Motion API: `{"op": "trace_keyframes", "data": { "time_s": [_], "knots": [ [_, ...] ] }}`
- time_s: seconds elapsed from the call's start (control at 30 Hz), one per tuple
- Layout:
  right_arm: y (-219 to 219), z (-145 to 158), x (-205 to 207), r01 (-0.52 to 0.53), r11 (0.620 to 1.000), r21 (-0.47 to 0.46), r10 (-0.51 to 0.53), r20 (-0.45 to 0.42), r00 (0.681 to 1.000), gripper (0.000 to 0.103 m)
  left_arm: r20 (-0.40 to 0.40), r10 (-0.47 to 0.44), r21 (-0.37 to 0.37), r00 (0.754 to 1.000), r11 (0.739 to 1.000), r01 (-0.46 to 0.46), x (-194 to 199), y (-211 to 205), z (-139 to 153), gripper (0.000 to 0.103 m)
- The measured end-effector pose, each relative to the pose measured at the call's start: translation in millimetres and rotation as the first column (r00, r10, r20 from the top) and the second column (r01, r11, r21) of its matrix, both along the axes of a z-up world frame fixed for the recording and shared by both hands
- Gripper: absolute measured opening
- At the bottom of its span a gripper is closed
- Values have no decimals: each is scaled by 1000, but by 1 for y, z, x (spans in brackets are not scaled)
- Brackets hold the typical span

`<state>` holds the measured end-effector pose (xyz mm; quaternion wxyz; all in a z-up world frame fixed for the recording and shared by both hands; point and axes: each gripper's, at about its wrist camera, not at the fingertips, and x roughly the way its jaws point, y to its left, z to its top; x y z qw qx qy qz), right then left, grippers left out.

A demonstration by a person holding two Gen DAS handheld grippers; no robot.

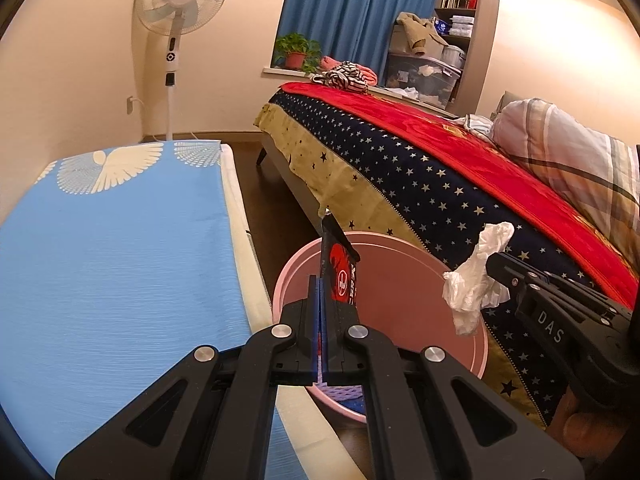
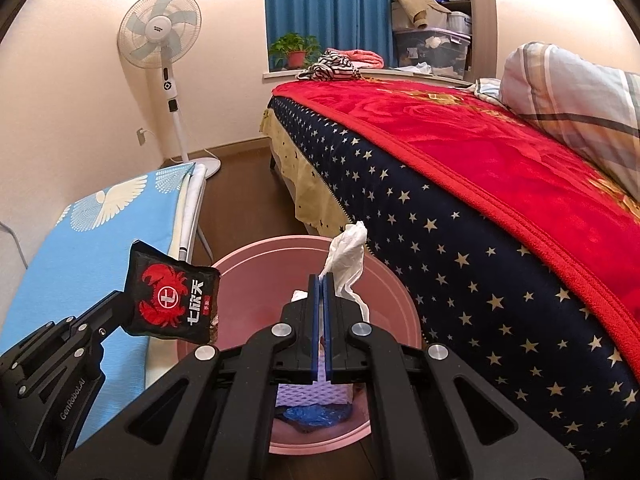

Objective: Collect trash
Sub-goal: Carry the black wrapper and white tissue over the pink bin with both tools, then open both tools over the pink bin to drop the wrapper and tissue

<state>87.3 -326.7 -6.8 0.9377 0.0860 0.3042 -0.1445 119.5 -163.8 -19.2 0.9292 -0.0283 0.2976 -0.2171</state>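
Observation:
A pink bin [image 1: 400,272] [image 2: 256,256] stands on the floor between the bed and the ironing board. Inside it lie a lilac mesh piece [image 2: 312,394] and something blue [image 2: 316,416]. My left gripper [image 1: 320,284] is shut on a black snack packet with a red crab print [image 1: 340,268] [image 2: 172,296], held over the bin's left rim. My right gripper [image 2: 320,280] is shut on a crumpled white tissue [image 2: 346,256] [image 1: 476,280], held over the bin. In the left wrist view the right gripper [image 1: 490,258] comes in from the right.
A bed with a red blanket [image 1: 460,140] and star-patterned side [image 2: 480,272] runs along the right. A blue ironing board [image 1: 112,260] lies at left. A standing fan [image 1: 178,20], a potted plant [image 1: 296,50] and storage boxes [image 2: 432,46] stand at the back.

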Motion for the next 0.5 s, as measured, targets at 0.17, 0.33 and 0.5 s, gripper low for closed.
{"op": "trace_keyframes", "data": {
  "time_s": [0.17, 0.33, 0.5],
  "knots": [
    [-1, 0, 0, 4, 1000, 3, -4, 2, 1000, 2, 1, -1, -1, 1000, 1000, 1, 0, -1, 0, 0],
    [-2, 1, -3, 7, 1000, 2, -7, 5, 1000, 2, 4, -8, -5, 1000, 1000, 8, -1, -4, 1, 0],
    [-2, 0, -2, 13, 1000, 2, -13, -6, 1000, 5, 7, -33, -13, 999, 999, 33, -2, -6, 2, 0]
  ]
}}
